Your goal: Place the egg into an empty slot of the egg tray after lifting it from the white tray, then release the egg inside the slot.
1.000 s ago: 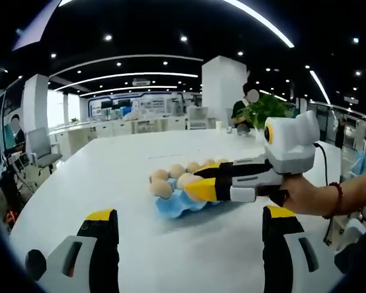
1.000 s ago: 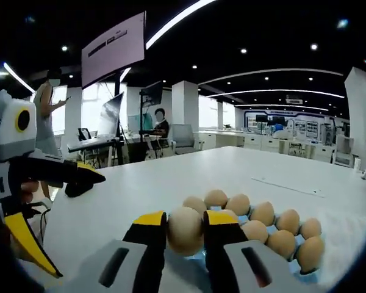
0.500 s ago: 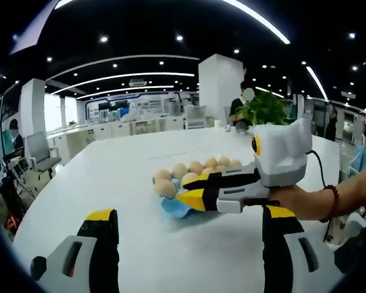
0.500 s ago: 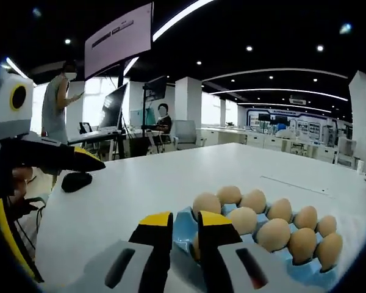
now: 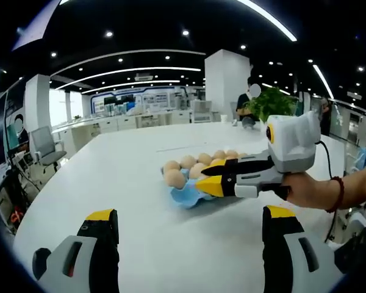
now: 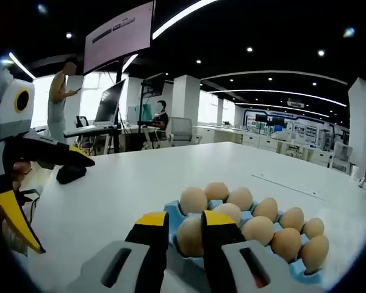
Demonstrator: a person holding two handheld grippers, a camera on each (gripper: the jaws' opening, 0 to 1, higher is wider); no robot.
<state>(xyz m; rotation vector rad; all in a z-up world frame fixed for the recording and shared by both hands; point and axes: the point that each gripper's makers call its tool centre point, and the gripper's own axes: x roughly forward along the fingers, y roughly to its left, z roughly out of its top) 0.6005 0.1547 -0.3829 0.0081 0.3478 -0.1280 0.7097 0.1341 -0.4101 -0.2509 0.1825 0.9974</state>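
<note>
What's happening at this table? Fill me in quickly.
A person is loading eggs into a blue egg tray on a white table with two hand-held grippers. The right gripper sits at the tray's near corner with an egg between its jaws, low in a slot; whether it has let go cannot be told. The left gripper hangs open above the table, holding nothing. The tray's other slots in view already hold eggs.

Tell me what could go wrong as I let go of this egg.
The right tongs sit low over the near corner of the blue egg tray, the egg between their tips. Opening wide may knock the neighbouring eggs. If the egg isn't fully seated, it may roll onto the white table.
</note>
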